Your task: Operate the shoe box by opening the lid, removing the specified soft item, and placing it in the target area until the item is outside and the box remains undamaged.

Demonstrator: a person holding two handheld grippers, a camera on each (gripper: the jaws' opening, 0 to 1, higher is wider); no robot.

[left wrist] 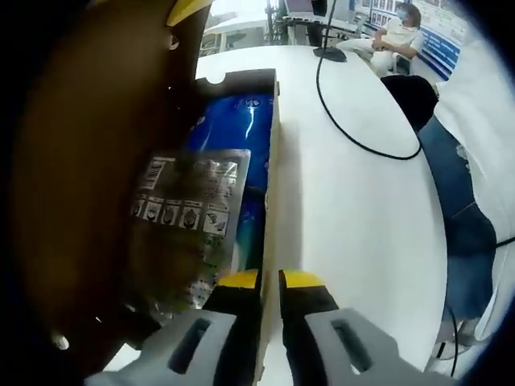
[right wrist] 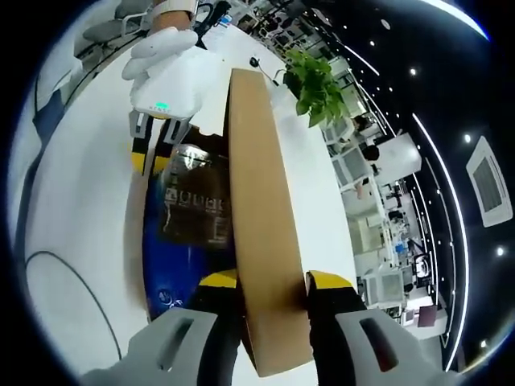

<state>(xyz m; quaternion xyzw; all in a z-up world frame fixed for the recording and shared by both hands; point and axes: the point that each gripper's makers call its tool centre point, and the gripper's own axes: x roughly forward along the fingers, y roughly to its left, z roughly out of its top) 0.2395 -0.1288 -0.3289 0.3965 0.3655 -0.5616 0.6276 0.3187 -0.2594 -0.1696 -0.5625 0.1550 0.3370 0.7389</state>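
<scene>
One plant [right wrist: 316,84], right gripper view; lid [right wrist: 261,217] raised.

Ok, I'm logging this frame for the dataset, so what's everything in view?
shoe box: one, brown cardboard, on the table, open
lid: one, brown, raised, between the right gripper's jaws
soft item: one, blue, inside the box
clear packet: one, printed label, on the blue item
table: one, white
cable: one, black, on the table
plant: one, green, beyond the box
seated person: one, background
left gripper: yellow-tipped, clamped on the box wall
right gripper: yellow-tipped, holding the lid
gloved hand: one, white, on the left gripper
</scene>
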